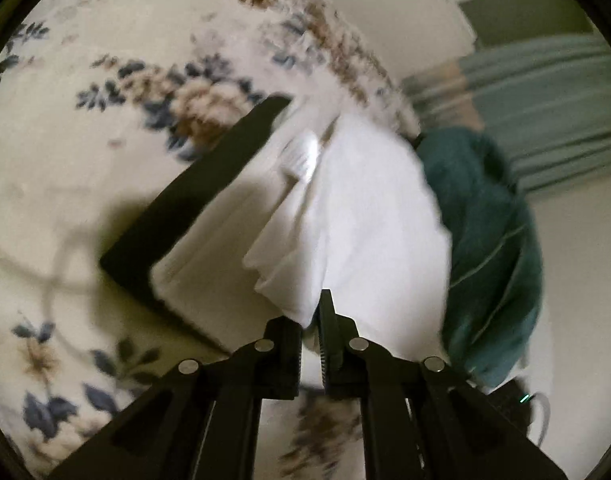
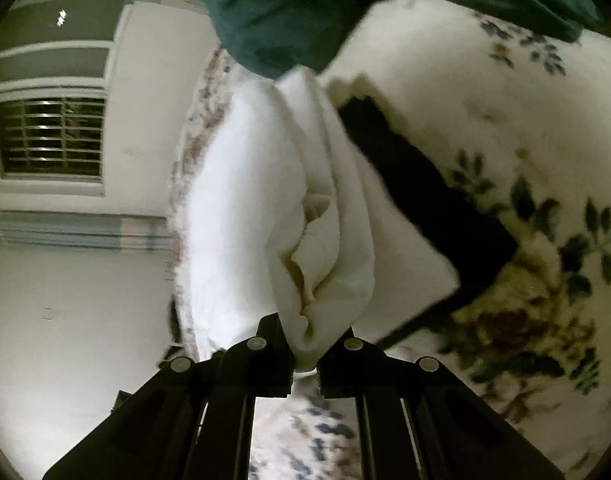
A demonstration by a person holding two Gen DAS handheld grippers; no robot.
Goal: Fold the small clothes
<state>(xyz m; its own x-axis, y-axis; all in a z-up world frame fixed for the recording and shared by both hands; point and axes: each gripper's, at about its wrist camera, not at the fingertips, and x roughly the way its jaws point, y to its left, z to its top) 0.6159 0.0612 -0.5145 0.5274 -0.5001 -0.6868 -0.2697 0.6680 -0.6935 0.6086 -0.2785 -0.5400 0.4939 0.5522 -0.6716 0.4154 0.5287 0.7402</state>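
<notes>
White garment (image 1: 365, 216): small, partly folded, held up over the flowered bed (image 1: 85, 80), teal cloth (image 1: 485, 240) beside. Left claw (image 1: 311, 332) and right claw (image 2: 305, 344) each clenched on an edge. Advice: keep edges level, lower evenly.

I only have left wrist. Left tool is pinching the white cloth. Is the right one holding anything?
Observer: Yes, the right tool is shut on a bunched fold of the same white fabric garment.
Operator: Anything behind it on that side?
Observer: A window with horizontal blinds in the wall, upper left of the right wrist view.
Operator: Where is the teal cloth there?
Observer: The dark teal fabric garment fills the top edge, touching the white one's far end.
</notes>
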